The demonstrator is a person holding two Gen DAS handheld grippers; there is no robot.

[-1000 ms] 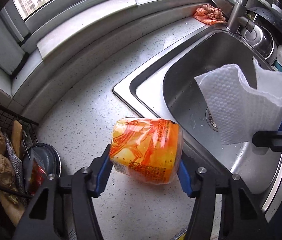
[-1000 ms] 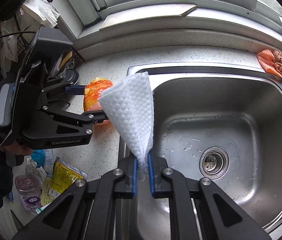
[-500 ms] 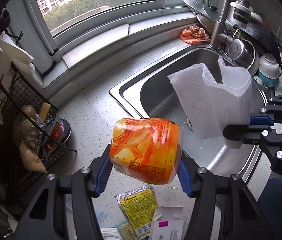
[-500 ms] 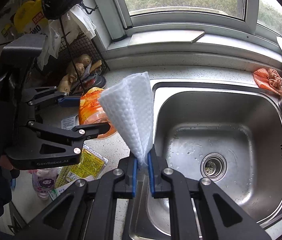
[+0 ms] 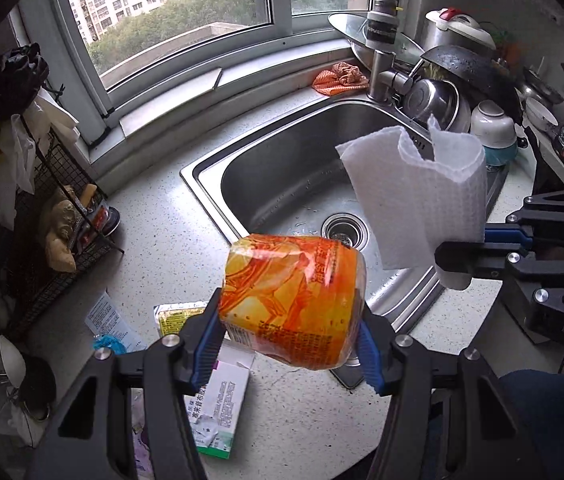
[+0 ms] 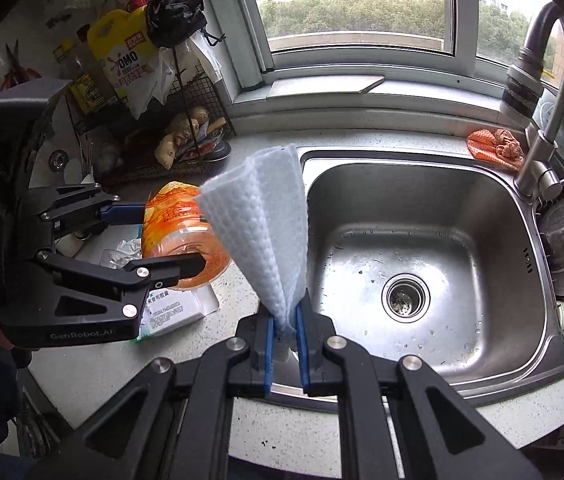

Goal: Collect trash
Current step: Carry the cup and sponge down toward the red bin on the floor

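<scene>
Two grippers loaded: left gripper (image 5: pixel 290 344) clamps orange cup (image 5: pixel 292 304); right gripper (image 6: pixel 285 340) pinches paper towel (image 6: pixel 259 232), sink (image 6: pixel 482 184) at two o'clock.

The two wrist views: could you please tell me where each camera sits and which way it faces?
Left wrist: on the left gripper, angled down at counter and sink; its fingers clamp the orange wrapper.
Right wrist: on the right gripper, facing sink and window; a hand shows at left.
Shared: wrapper, paper towel, sink, each other's gripper.
</scene>
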